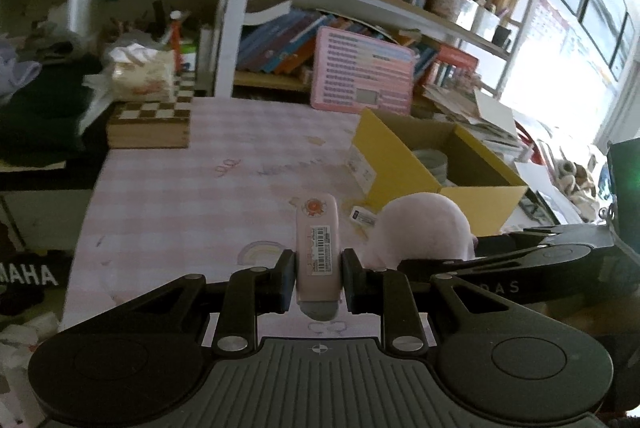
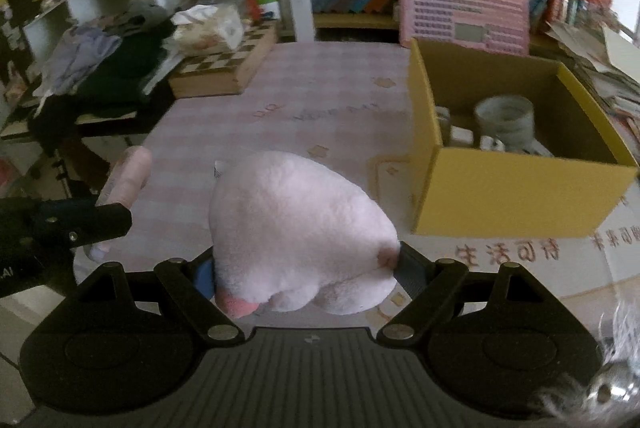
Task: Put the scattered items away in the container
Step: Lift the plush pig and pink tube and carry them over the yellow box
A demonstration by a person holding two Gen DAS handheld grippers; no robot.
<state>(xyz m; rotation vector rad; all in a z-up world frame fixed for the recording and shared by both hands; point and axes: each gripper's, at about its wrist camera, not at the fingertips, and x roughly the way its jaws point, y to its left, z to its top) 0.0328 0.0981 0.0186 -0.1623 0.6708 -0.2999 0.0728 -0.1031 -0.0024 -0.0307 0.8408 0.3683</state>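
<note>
My left gripper is shut on a slim pink case with a barcode label, held above the pink checked tablecloth; the case also shows in the right wrist view. My right gripper is shut on a pink plush toy, which also shows in the left wrist view. The open yellow cardboard box stands to the right, ahead of both grippers; it shows in the left wrist view too. Inside it are a grey roll and small items.
A small white tag lies on the cloth near the box. A chessboard box with a tissue pack sits at the back left. A pink keyboard toy leans against the cluttered bookshelves behind. Dark clothes are piled at the left.
</note>
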